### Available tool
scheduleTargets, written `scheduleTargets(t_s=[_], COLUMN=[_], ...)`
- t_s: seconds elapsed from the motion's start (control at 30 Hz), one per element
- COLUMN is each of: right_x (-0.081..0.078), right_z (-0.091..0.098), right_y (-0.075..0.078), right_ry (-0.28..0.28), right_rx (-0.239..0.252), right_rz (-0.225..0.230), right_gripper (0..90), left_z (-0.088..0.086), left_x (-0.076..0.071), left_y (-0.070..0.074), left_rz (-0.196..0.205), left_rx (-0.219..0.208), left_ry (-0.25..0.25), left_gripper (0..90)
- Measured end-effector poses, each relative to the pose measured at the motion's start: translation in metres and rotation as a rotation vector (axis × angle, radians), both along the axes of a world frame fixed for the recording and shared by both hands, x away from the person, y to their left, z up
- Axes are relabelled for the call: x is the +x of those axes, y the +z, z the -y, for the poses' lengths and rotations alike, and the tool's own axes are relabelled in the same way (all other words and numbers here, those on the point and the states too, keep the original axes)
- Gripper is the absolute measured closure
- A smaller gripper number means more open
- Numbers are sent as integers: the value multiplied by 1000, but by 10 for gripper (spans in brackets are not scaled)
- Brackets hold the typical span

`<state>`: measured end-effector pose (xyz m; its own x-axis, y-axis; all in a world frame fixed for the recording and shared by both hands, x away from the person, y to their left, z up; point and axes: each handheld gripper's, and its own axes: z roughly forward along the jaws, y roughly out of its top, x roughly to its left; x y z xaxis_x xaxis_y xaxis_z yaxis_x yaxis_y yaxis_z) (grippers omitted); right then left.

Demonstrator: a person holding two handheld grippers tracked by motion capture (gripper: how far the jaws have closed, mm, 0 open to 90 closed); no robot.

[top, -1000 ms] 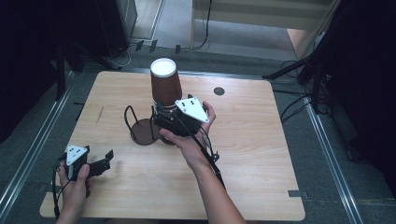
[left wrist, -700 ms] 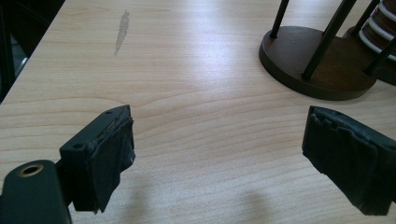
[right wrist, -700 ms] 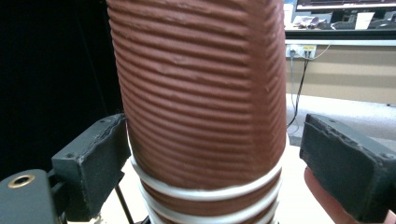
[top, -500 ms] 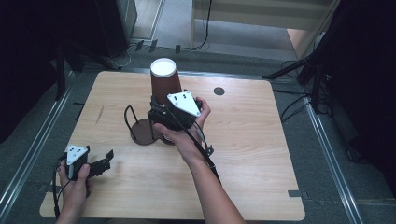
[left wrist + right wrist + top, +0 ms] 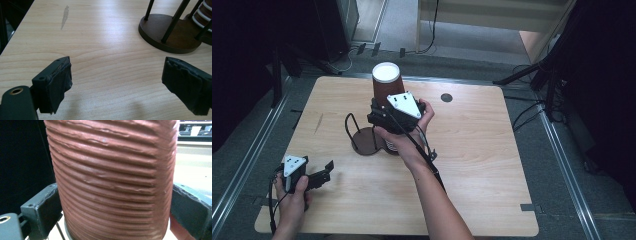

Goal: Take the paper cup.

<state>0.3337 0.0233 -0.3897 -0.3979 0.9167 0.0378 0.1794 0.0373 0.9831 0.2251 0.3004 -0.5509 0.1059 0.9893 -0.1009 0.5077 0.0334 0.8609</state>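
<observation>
A tall brown ribbed paper cup [image 5: 387, 90] with a white top stands upright near the table's middle. My right gripper [image 5: 382, 107] is shut on its lower part; in the right gripper view both pads press on the sides of the cup [image 5: 112, 182]. Below the cup, a stack of white-rimmed brown cups [image 5: 391, 146] rests beside a dark round holder with wire posts [image 5: 364, 142]. My left gripper [image 5: 326, 172] sits low at the table's front left. Its jaws are open around bare wood [image 5: 117, 82], and the holder's base [image 5: 170, 32] lies ahead to the right.
The wooden table [image 5: 492, 170] has bare room on its right half and along the front. A black round hole [image 5: 446, 97] sits near the far edge. A grey smear [image 5: 318, 123] marks the left side. Metal rails and cables run along the floor around the table.
My right gripper has shifted a little left and upward in the high view, against the cup. The cup's top stays where it was. The left gripper has not moved.
</observation>
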Motion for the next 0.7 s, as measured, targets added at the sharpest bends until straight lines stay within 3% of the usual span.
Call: scheduleTargets(t_s=[0.47, 0.7], right_x=[-2, -1], right_z=[-3, -4], right_y=[2, 12], right_ry=[-8, -12], right_rx=[-1, 3], right_rz=[28, 48], right_gripper=[76, 82], left_z=[0, 0], left_x=[0, 0], left_y=[0, 0], left_rz=[2, 11], left_rx=[0, 0], left_ry=[-2, -8], left_gripper=[96, 96])
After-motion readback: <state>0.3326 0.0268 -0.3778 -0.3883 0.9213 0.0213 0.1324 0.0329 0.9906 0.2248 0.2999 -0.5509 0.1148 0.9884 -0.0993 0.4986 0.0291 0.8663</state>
